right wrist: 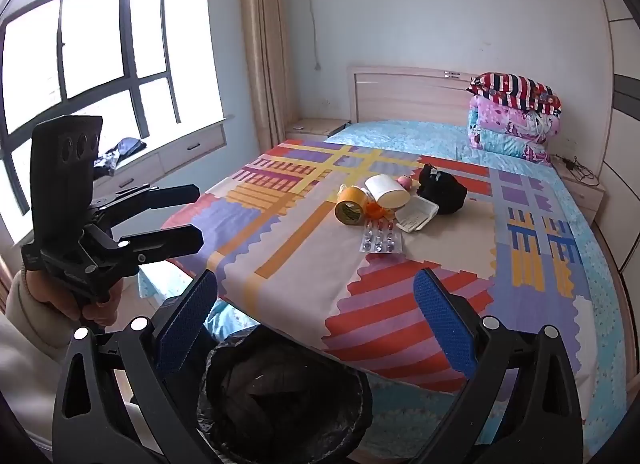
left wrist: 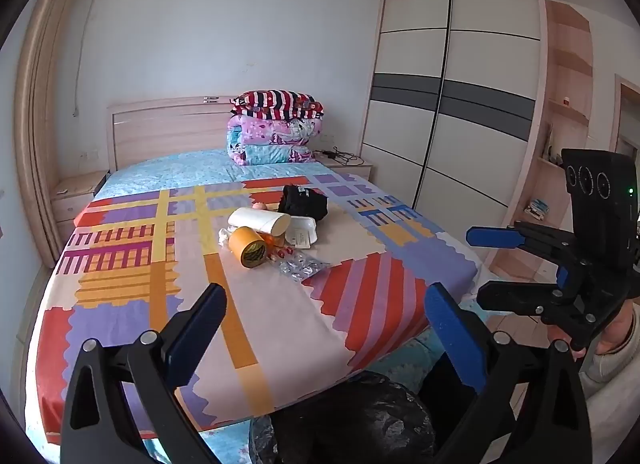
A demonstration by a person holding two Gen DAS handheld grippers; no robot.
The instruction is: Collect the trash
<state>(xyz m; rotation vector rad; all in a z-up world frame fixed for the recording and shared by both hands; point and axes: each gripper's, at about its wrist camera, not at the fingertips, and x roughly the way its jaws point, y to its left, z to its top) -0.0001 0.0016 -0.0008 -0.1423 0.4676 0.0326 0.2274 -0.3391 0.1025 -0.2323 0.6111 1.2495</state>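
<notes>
Yellow tape roll (left wrist: 248,250) heads trash pile mid-bed, straight ahead of both tongs, left (left wrist: 326,326) and right (right wrist: 316,314), wide open, empty. Black-lined bin (right wrist: 280,392) at bed's foot edge.

A yellow tape roll (right wrist: 349,206), a white cylinder (right wrist: 387,192) on its side, a shallow white tray (right wrist: 417,216), silver blister packs (right wrist: 381,242) and a black bundle (right wrist: 442,188) lay clustered mid-bed, well apart from the black-lined bin (right wrist: 280,396) at its foot.
</notes>
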